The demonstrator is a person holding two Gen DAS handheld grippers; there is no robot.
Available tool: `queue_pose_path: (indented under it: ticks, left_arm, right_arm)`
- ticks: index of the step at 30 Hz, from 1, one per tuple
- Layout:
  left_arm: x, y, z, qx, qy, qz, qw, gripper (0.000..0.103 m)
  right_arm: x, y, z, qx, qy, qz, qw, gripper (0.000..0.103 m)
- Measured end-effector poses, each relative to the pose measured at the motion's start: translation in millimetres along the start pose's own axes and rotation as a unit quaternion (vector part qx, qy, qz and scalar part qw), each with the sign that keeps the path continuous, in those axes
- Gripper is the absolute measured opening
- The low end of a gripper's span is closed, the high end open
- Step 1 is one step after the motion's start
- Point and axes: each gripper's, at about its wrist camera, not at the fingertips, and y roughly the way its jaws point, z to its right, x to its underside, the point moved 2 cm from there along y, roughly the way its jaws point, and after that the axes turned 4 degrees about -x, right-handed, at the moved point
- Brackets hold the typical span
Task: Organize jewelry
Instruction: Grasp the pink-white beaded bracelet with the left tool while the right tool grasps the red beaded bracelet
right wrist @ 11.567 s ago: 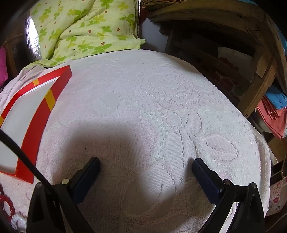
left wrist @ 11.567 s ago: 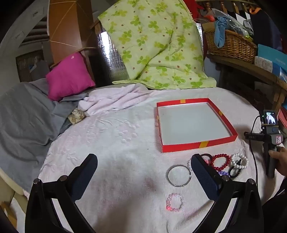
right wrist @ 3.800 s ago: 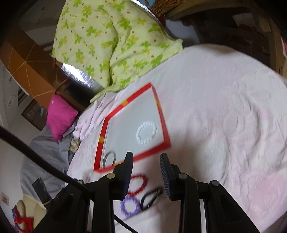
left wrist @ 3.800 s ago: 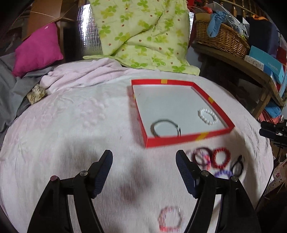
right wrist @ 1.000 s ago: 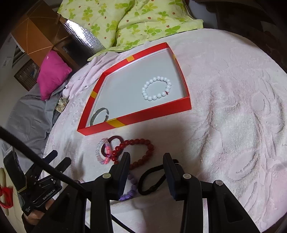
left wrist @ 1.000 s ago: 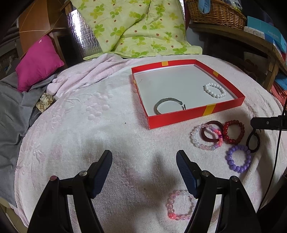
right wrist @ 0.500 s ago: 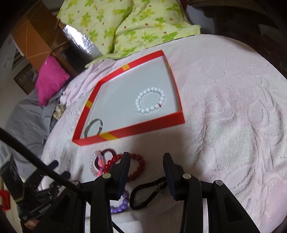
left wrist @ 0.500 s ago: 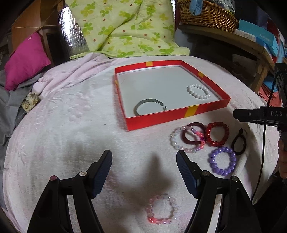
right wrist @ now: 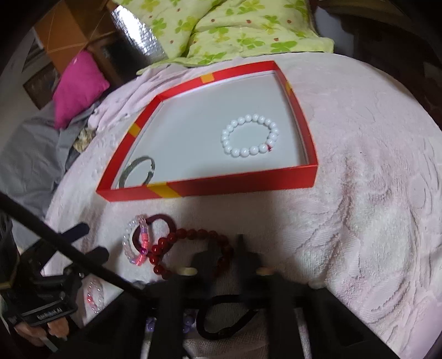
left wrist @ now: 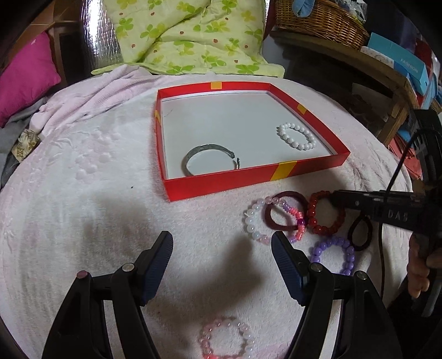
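Observation:
A red tray [left wrist: 221,185] on the pale pink cloth holds a silver bangle [left wrist: 210,161] and a white bead bracelet [left wrist: 297,135]. In front of it lie a red bead bracelet [left wrist: 315,218], a maroon hair tie [left wrist: 276,223], a pale bead bracelet [left wrist: 251,223], a purple bead bracelet [left wrist: 331,245] and a black hair tie [left wrist: 359,234]. My right gripper [right wrist: 225,240] has its jaws closing down to a narrow gap, pinching the right side of the red bead bracelet [right wrist: 171,243]. My left gripper [left wrist: 221,237] hangs open over bare cloth. A pink bead bracelet [left wrist: 226,342] lies just below it.
A green flowered quilt [left wrist: 193,36] and a magenta cushion [left wrist: 25,80] lie behind the tray. On the right, a wooden shelf [left wrist: 359,60] carries a wicker basket [left wrist: 317,19] and boxes. The round table's edge drops away close to the right of the jewelry.
The right gripper moved in over the red bead bracelet and its jaws went from partly apart to nearly together on it. The left gripper drifted slightly and tilted further down, staying open.

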Motion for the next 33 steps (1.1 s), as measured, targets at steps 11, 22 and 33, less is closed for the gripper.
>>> queue_pose_path:
  ticks: [11,22,33]
  left_arm:
    - [-6,27,16,0.016,0.025,-0.027,0.9992,0.050]
    - [-2,22,8,0.015,0.030,-0.021,0.9992,0.010]
    - [1,19,-2,-0.002,0.014,-0.027,0.9995,0.017]
  right_arm:
    - [-2,-12,8,0.016,0.009,0.028,0.999,0.011]
    - [-2,-18,9,0.007,0.020,0.042,0.999,0.011]
    - [0,-15,12,0.005,0.032,0.031,0.999,0.011]
